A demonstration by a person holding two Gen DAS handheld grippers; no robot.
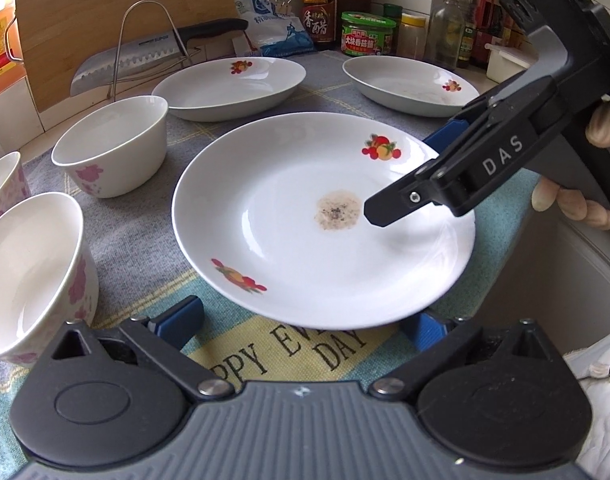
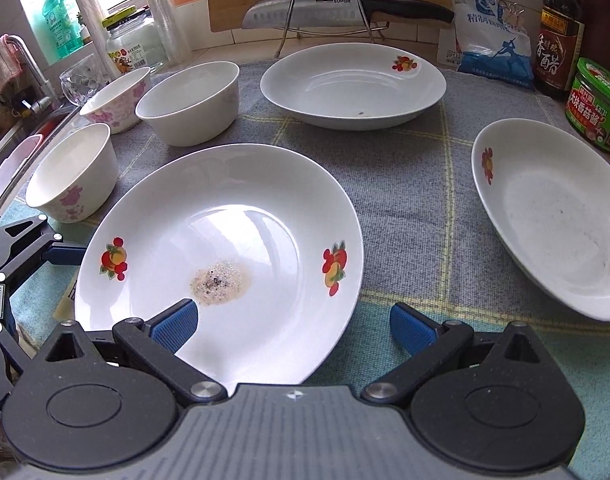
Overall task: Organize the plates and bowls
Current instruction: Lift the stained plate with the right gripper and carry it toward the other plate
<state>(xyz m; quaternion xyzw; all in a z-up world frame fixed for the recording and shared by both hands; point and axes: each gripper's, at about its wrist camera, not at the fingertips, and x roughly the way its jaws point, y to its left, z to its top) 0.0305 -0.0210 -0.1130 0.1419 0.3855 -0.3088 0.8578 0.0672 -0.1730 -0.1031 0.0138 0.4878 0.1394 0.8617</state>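
A white plate with fruit prints and a brown stain (image 1: 305, 232) (image 2: 233, 240) lies on the cloth in front of both grippers. My left gripper (image 1: 301, 322) is open at its near rim, one finger left of the plate, the other under the rim. My right gripper (image 2: 293, 330) is open, straddling the plate's edge, one finger over the plate and one outside; it shows in the left wrist view (image 1: 437, 160). Two more plates (image 2: 353, 84) (image 2: 553, 220) lie beyond. Three white bowls with pink flowers (image 2: 189, 100) (image 2: 71, 172) (image 2: 117, 98) stand at the left.
A grey and teal checked cloth (image 2: 405, 184) covers the counter. A knife on a wire rack (image 2: 337, 6) and a cutting board stand at the back. Sauce bottles and jars (image 2: 559, 28) line the back right. A sink edge (image 2: 9, 140) is at the left.
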